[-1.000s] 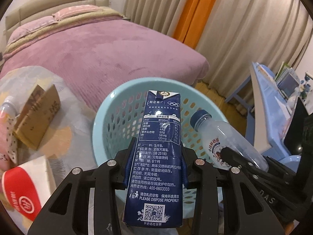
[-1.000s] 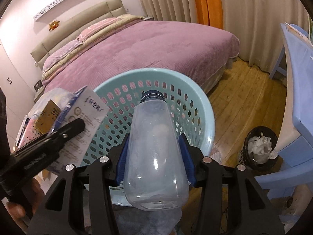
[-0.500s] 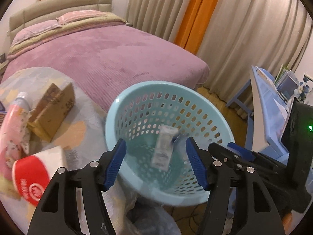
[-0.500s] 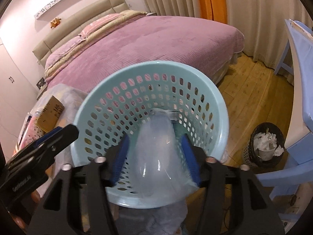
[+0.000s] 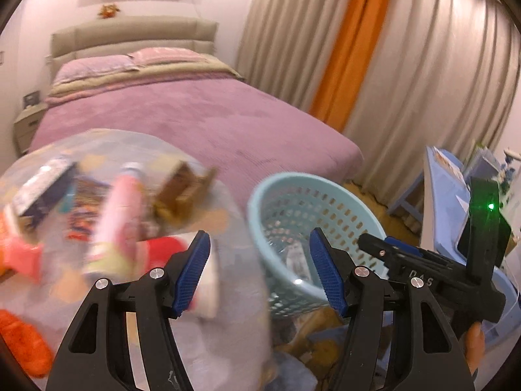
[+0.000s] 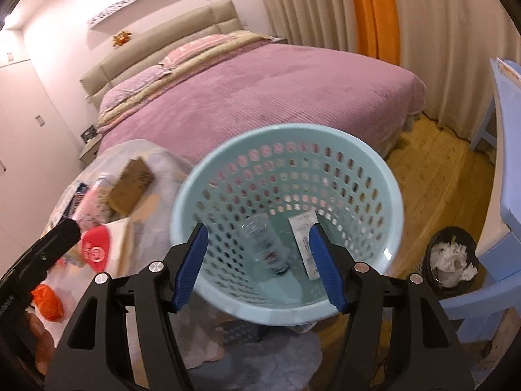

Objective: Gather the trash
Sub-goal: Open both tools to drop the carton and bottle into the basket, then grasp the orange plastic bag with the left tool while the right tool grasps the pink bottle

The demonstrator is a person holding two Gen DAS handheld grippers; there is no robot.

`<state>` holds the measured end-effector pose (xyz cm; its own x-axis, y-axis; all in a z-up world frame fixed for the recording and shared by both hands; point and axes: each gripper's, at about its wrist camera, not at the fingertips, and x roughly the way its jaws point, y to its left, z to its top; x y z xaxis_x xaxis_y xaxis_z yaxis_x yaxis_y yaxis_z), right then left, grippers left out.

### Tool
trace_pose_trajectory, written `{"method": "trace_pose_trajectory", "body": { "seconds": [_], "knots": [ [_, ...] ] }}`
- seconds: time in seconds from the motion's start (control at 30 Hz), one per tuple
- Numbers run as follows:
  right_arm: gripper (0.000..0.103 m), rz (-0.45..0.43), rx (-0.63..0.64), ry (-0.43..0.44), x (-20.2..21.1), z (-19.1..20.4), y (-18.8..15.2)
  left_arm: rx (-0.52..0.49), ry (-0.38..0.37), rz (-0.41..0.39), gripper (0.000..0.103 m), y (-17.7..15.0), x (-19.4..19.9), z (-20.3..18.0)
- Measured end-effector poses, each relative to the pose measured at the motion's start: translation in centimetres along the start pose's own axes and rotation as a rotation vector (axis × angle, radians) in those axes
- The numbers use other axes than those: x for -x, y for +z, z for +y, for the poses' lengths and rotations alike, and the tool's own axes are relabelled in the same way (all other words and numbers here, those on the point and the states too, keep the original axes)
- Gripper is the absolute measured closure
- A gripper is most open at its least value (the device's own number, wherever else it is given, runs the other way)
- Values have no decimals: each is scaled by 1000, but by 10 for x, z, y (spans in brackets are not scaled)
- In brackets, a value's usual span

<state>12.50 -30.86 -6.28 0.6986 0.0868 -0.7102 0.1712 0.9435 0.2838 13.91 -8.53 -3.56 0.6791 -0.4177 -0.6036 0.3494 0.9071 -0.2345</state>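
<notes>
A light blue perforated basket [image 6: 387, 179] stands by the bed; it also shows in the left wrist view [image 5: 260, 202]. Inside it lie a clear plastic bottle [image 6: 267, 244] and a milk carton [image 6: 306, 241]. My right gripper [image 6: 259, 262] is open and empty above the basket's near rim. My left gripper [image 5: 260, 270] is open and empty, over the edge between the basket and a round table [image 5: 234, 228]. On the table lie a pink bottle [image 5: 120, 208], a brown cardboard box [image 5: 179, 192], a red-and-white pack [image 5: 162, 247] and other blurred trash.
A purple bed [image 6: 260, 91] lies behind the basket. A blue desk [image 6: 508, 150] and a small black bin of paper [image 6: 452, 260] are on the right. Curtains [image 5: 407, 65] hang at the back. An orange item [image 6: 49, 296] lies at the table's near edge.
Both grippers let go: the milk carton and the clear bottle dropped into the basket. Both now stand wide open. The left gripper swung left toward the table.
</notes>
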Motion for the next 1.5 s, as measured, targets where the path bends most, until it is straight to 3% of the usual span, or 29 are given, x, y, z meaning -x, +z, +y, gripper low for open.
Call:
{"method": "trace_pose_trajectory", "body": {
  "seconds": [0.13,0.37,0.47,0.6,0.7,0.87,0.97,1.33,1.4,1.5],
  "knots": [
    [42,-24,41,55,10,25,-2,43,71,-46,38,-5,34,30],
    [42,-53,123,146,19,76,-9,135,258,-114,20,-28,96,95],
    [42,-53,166,174,16,100,-11,173,360,-112,17,-42,115,122],
    [42,-60,209,199,9,131,-15,253,410,-68,14,-65,128,160],
    [42,-45,221,219,0,147,-15,323,412,-36,14,-83,130,182],
    [42,-44,266,234,-8,171,-18,485,324,-8,14,-105,126,213],
    [42,-45,295,240,-12,187,-18,547,318,-3,14,-113,122,224],
    [42,25,324,251,-48,228,-6,574,273,36,17,-112,92,228],
    [42,42,330,245,-54,234,-6,555,275,42,30,-109,89,227],
    [42,79,330,245,-67,241,-5,517,288,54,40,-101,82,222]
  ]
}}
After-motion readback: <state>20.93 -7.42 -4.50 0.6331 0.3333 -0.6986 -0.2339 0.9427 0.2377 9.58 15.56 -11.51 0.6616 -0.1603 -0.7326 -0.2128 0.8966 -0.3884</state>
